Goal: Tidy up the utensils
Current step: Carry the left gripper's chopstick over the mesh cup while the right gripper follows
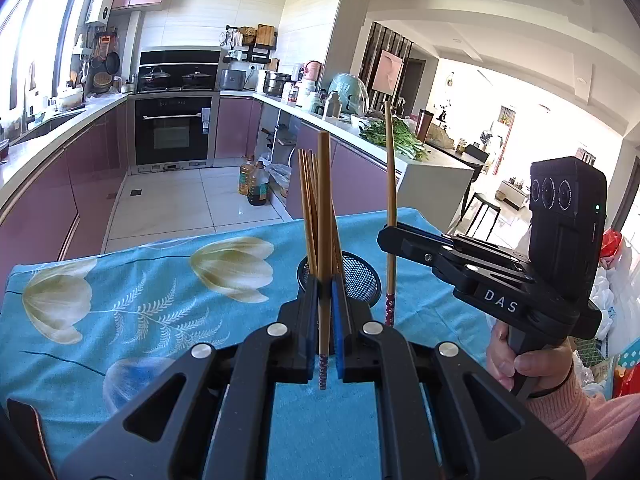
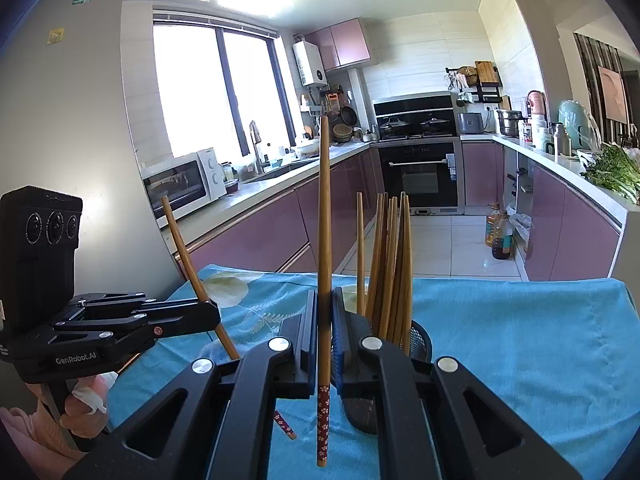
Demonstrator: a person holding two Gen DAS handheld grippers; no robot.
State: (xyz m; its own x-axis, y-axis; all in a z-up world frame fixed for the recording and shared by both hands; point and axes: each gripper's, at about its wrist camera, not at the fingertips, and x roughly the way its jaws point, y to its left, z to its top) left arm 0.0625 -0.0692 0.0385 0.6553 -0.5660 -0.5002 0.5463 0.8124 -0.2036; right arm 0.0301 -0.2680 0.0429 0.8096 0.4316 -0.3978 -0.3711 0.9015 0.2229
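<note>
1. Beside the black mesh holder (image 1: 352,276), which stands on the counter (image 1: 160,280) covered with a blue flower cloth, both grippers are raised, and each one carries a single chopstick.
2. The left gripper (image 1: 325,312) has its fingers closed on one bamboo chopstick (image 1: 324,216). This stick stands nearly upright just in front of the holder, with the patterned end down.
3. The right gripper (image 2: 325,320) also has its fingers closed on a chopstick (image 2: 324,240), held upright at the right of the holder as the left camera sees it. Its red patterned end hangs below the fingers.
4. Inside the holder there is already a bundle of chopsticks (image 2: 390,264), which lean together with the thin ends up.
5. I judge that the step in hand is the delivery of these two last sticks into the holder; the picking seems finished, and I see no other loose utensil on the cloth.
6. The next move calls for bringing each patterned end over the rim of the holder, into a free gap beside the bundle, then lowering it and only after that opening the fingers.
7. The two grippers are near each other, so it is probably safer that they go one after the other.
</note>
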